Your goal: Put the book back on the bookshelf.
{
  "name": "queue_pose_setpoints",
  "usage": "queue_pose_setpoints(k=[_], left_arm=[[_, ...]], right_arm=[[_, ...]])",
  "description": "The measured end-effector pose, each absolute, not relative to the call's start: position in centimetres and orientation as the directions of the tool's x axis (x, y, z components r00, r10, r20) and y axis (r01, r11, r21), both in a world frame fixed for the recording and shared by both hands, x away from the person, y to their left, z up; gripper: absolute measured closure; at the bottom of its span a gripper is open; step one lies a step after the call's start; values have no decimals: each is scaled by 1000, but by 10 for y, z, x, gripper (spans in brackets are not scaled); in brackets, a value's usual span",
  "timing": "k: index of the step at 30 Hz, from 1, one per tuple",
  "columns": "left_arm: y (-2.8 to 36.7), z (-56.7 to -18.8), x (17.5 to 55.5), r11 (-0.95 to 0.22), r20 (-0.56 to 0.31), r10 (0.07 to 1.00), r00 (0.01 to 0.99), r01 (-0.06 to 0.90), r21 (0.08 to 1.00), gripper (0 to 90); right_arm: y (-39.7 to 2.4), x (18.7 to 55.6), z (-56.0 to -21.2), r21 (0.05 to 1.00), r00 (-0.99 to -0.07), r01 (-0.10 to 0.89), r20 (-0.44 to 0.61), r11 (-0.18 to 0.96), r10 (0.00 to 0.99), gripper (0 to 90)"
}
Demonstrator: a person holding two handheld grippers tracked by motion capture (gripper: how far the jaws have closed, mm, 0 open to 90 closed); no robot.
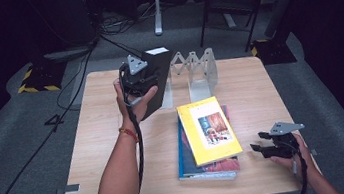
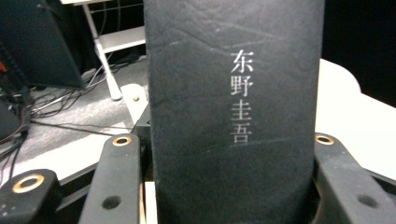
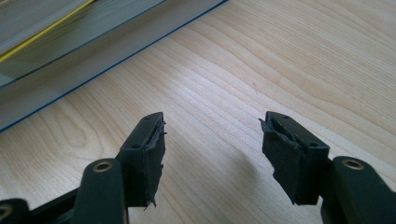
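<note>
Dark grey carpet, trailing cables and chair legs surround a square pale wooden desk (image 1: 111, 150) seen from above. At the far side of the desk stands a silvery metal accordion-style book rack (image 1: 195, 68) with upright dividers.

Above the desk's far left part, the left gripper (image 1: 144, 82) holds a thick black hardcover book (image 1: 153, 79) clear of the surface. The book stands on end, its long axis close to vertical and leaning a little, the white page block at the top and the lower end toward the desk. It hangs just beside the rack's left end; whether it touches the rack cannot be told. In the left gripper view the book's black spine (image 2: 233, 112), with a column of pale printed characters running down it, faces the camera, and the black fingers (image 2: 114, 182) press on its two covers from either side, clamped around the book's thickness.

Near the middle of the desk lies a flat stack of books: a yellow-covered book (image 1: 208, 130) with a picture on its front lies on top, over a red one and a blue-covered one (image 1: 185, 163) at the bottom. Their long axes run roughly from the near edge toward the far edge.

The right gripper (image 1: 262, 149) sits low at the desk's near right corner, just right of the stack, pointing toward it. In the right gripper view its fingers (image 3: 147, 149) stand wide apart with bare wood between them, holding nothing.
</note>
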State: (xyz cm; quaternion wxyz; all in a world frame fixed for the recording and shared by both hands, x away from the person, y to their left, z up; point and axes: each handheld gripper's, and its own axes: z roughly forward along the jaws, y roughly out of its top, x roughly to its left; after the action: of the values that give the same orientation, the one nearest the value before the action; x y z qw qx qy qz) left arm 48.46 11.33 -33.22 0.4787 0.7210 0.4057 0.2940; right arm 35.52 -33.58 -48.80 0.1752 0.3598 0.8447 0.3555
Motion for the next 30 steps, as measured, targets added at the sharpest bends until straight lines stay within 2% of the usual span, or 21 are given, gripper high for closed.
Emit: queue_pose_setpoints(k=[16,23,25,30], left_arm=[[88,-361,514,-195,43,902,429,316,928,520],[94,-378,516,-167,22,916,400,332,928,518],[100,-383,513,-115,-24,918,395,326,938,517],[101,-384,508,-139,-4,914,406,322,936,513]], right_arm=[[-333,353,-487,718,-685,470,-70,513,725,400],[-325,351,-488,704,-706,438,-116,559,699,399],[-324,350,-488,704,-707,434,-120,562,697,399],[-326,352,-488,702,-708,439,-114,561,697,399]])
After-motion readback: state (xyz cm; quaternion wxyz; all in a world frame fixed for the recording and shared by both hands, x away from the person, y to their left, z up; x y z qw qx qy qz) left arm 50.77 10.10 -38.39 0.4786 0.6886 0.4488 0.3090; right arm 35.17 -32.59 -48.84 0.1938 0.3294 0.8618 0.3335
